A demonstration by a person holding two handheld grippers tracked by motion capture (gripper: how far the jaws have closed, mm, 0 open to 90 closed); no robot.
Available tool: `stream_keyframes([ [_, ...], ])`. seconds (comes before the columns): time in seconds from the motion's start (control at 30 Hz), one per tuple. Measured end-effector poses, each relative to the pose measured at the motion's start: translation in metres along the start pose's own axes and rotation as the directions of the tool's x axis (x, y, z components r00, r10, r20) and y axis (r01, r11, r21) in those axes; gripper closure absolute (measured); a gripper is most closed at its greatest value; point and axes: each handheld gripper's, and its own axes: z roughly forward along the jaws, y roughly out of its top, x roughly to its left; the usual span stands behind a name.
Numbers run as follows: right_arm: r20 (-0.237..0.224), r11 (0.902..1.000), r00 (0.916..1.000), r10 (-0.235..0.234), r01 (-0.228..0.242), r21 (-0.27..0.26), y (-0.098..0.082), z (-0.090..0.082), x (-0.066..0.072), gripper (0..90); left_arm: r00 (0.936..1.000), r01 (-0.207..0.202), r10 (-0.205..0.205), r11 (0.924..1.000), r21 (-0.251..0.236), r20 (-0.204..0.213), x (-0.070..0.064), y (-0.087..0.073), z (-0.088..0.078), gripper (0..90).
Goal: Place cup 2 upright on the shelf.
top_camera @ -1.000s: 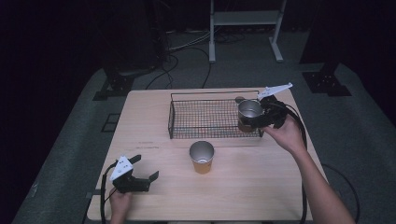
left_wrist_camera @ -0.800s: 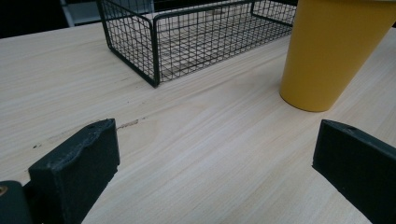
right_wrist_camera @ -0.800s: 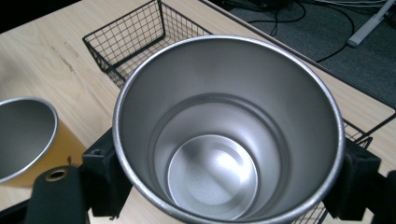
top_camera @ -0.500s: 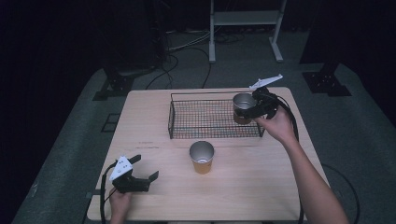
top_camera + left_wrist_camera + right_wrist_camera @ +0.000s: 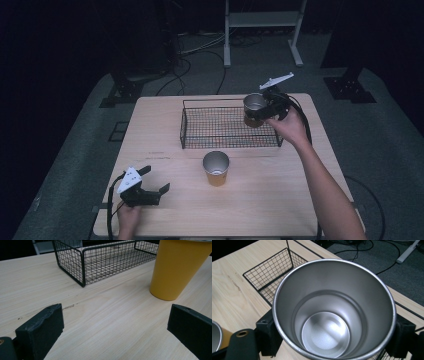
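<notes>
My right gripper (image 5: 258, 113) is shut on a steel-lined cup (image 5: 254, 107), held upright above the right end of the black wire basket (image 5: 183, 126). In the right gripper view the cup (image 5: 332, 315) is empty, with a jaw pressed on each side of its wall and the basket (image 5: 272, 270) below it. A second cup (image 5: 216, 169), yellow outside, stands on the table in front of the basket. My left gripper (image 5: 156, 179) rests open near the table's front left corner. In the left gripper view the yellow cup (image 5: 175, 267) stands ahead to the right, beyond the parted jaws.
The wooden table (image 5: 150, 130) has bare room left of the basket and along its front. Dark floor with cables and a white stand's legs (image 5: 262, 30) lies beyond the far edge. The basket (image 5: 82, 267) holds nothing that I can see.
My right gripper has carried the cup leftward and toward the far side, from beside the basket's right wall to above its right end. The left gripper and the yellow cup have stayed put.
</notes>
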Motion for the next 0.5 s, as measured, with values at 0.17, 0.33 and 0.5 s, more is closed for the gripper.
stream_keyframes([
  [0.17, 0.004, 0.9998, 0.9998, 0.02, -0.02, 0.009, 0.006, 0.01, -0.003, 17.9, 1.0, 0.001, -0.001, 1.0, -0.001, 0.001, 0.0, 0.0, 0.0, 0.0],
  [0.33, 0.024, 0.9992, 0.9992, 0.031, -0.032, 0.022, 0.004, 0.021, -0.008, 17.9, 1.0, -0.001, 0.001, 1.0, 0.001, 0.002, 0.0, 0.0, 0.0, 0.0],
  [0.5, 0.034, 0.9977, 0.9985, 0.043, -0.045, 0.051, -0.001, 0.034, -0.013, 17.9, 1.0, -0.002, 0.002, 1.0, 0.001, 0.003, 0.0, 0.0, 0.0, 0.0],
])
